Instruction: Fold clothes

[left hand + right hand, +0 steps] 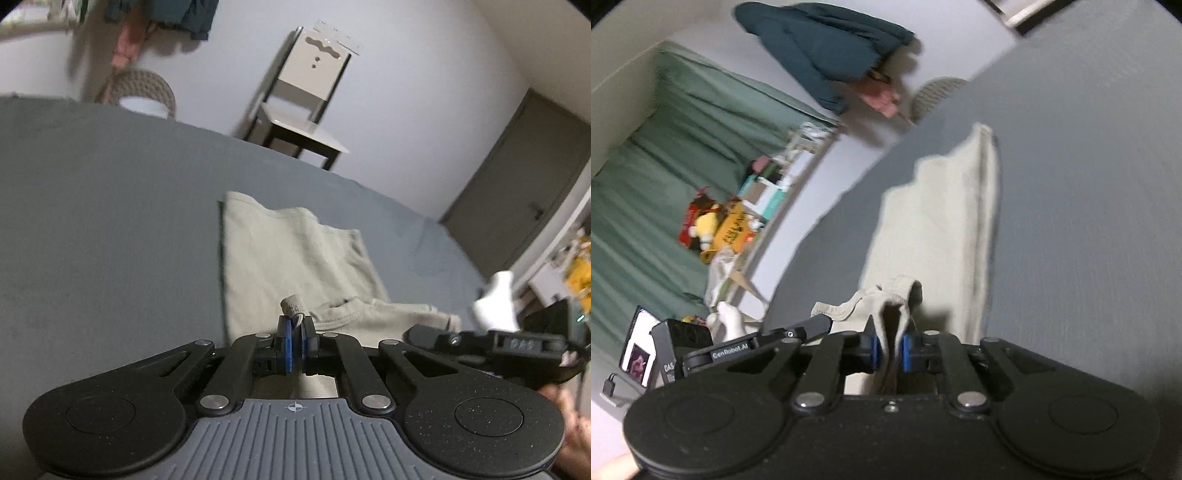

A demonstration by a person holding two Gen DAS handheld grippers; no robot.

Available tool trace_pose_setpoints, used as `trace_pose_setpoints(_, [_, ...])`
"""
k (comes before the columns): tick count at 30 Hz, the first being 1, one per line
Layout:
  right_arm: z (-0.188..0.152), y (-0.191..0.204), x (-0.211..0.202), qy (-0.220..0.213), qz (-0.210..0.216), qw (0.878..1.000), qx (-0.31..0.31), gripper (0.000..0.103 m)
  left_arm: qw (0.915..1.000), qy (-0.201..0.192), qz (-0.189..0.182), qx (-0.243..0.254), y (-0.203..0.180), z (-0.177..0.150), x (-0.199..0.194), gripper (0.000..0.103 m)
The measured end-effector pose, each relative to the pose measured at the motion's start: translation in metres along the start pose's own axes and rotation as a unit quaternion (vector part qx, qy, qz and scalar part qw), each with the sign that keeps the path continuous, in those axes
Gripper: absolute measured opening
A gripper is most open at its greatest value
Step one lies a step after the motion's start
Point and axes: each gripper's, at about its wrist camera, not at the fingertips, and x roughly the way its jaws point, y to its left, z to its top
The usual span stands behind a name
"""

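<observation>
A beige garment (288, 254) lies partly folded on a grey bed sheet (110, 221). My left gripper (294, 334) is shut on a small bunch of the garment's near edge, which pokes up between the blue pads. My right gripper (891, 345) is shut on a thicker fold of the same garment (934, 221), its ribbed hem draped over the pads. The right gripper also shows in the left wrist view (491, 345), close by on the right at the garment's near corner. The left gripper's finger shows in the right wrist view (812, 326), just left of the hem.
A white chair with dark legs (306, 107) stands beyond the bed by the wall, a woven basket (144, 90) to its left. A grey door (517, 184) is at the right. Dark clothes (827, 48) hang on the wall; a cluttered shelf (738, 218) and green curtain (646, 184) stand aside.
</observation>
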Motion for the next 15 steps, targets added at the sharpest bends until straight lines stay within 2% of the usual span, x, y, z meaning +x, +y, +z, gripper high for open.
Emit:
trace_pose_setpoints(2, [0.004,0.003,0.005,-0.006,-0.009,1.000,-0.010,0.012,0.9998,0.013,0.005,0.015,0.000,0.001,0.008,0.004])
trace_pose_setpoints(6, [0.009,-0.008,0.026,0.002,-0.039,0.999,0.003,0.012,0.9983,0.050,0.020,-0.019,0.012,0.000,0.012,0.011])
trace_pose_setpoints(11, [0.010,-0.010,0.039,0.013,-0.062,0.998,-0.007,0.012,0.9988,0.041,0.007,-0.026,0.015,-0.019,-0.021,0.012])
trace_pose_setpoints(15, [0.012,-0.012,0.039,0.018,-0.063,0.998,0.000,0.012,0.9978,0.065,-0.015,0.002,0.004,-0.042,-0.045,0.012])
